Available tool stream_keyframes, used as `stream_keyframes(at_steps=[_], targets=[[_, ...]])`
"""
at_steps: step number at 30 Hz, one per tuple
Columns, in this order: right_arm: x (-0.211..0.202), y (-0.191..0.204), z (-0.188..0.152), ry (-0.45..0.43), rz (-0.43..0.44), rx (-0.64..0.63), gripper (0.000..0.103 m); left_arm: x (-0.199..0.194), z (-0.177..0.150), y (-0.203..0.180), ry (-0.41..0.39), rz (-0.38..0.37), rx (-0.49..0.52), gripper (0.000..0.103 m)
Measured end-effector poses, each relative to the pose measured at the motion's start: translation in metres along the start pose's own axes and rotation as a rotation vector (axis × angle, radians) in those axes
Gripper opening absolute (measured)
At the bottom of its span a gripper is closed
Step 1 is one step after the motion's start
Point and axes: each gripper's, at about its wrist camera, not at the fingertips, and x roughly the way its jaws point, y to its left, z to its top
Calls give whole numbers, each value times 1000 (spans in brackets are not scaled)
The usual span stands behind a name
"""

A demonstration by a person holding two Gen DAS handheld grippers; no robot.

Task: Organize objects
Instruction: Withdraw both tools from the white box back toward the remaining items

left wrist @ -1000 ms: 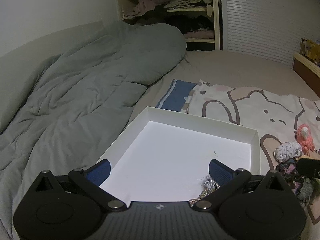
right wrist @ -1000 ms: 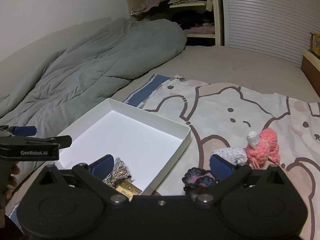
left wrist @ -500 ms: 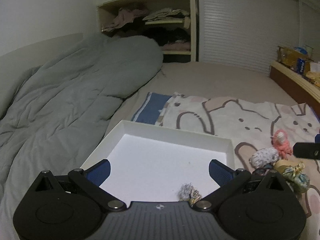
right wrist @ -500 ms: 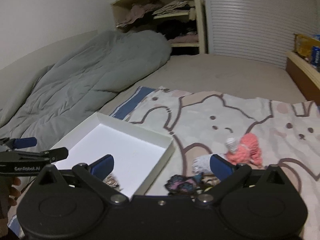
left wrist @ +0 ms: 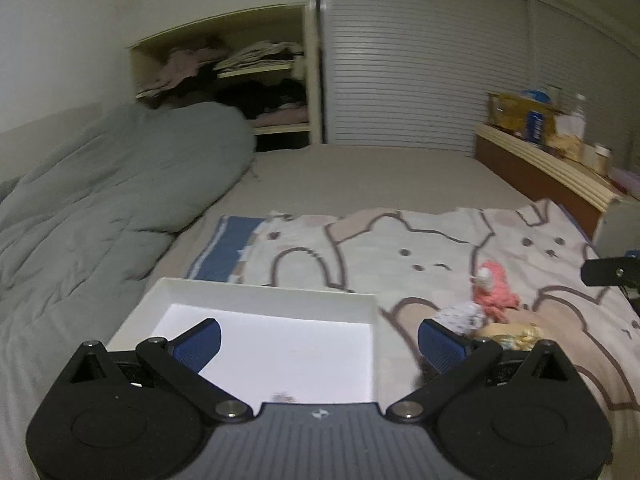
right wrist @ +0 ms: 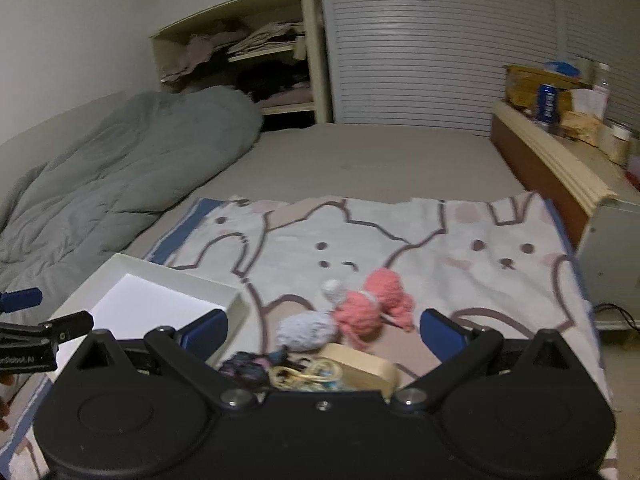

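A shallow white box (left wrist: 256,294) (right wrist: 172,278) lies on the bed, with one small item (left wrist: 282,397) just showing at its near edge. My left gripper (left wrist: 319,342) hangs open over the box with nothing between its fingers. To the right, on the cat-print blanket (right wrist: 400,240), lie a pink crochet toy (right wrist: 376,306) (left wrist: 494,290), a pale grey-white knitted ball (right wrist: 306,330) (left wrist: 460,316), a dark patterned item (right wrist: 244,368), a yellowish tangle (right wrist: 308,376) and a tan piece (right wrist: 364,366). My right gripper (right wrist: 324,332) is open just behind this pile, holding nothing.
A rumpled grey duvet (left wrist: 100,208) fills the bed's left side. A wooden ledge (right wrist: 560,164) with cans and jars runs along the right. An open shelf of clothes (left wrist: 240,80) and a slatted door (left wrist: 420,60) stand at the back. The left gripper's tip (right wrist: 44,334) shows at left.
Both grippers have pulled back and tilted up, so the box and the pile sit lower in view. The right gripper has swung rightward toward the pile. Both stay open.
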Motion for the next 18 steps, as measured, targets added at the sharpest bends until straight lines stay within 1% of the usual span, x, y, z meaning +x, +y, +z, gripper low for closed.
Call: stream_keyframes(at_steps=[3, 8, 15, 18], targets=[[-1, -12, -5, -3, -20, 16, 103, 3, -2, -16, 2, -37, 19, 103], [-4, -31, -16, -5, -28, 57, 103, 13, -4, -34, 46, -97, 15, 103], [-2, -49, -27, -9, -29, 103, 103, 21, -14, -58, 99, -151, 26, 103], [0, -52, -32, -1, -41, 103, 103, 23, -18, -66, 109, -198, 34, 103]])
